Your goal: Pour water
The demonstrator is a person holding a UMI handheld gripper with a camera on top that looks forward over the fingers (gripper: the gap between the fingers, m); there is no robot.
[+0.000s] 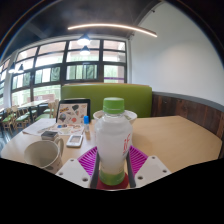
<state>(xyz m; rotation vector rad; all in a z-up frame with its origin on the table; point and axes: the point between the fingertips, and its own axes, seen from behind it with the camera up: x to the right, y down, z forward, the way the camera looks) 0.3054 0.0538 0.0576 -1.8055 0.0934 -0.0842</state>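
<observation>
A clear plastic bottle with a green cap and a green base stands upright between my gripper's two fingers. Both magenta pads press against its lower sides, so the gripper is shut on the bottle. A grey-white mug stands on the wooden table just left of the left finger, its open mouth showing.
A tablet-like screen, a phone and papers lie at the table's far left. A small blue-capped bottle stands behind. A green sofa backs the table. Windows line the far wall.
</observation>
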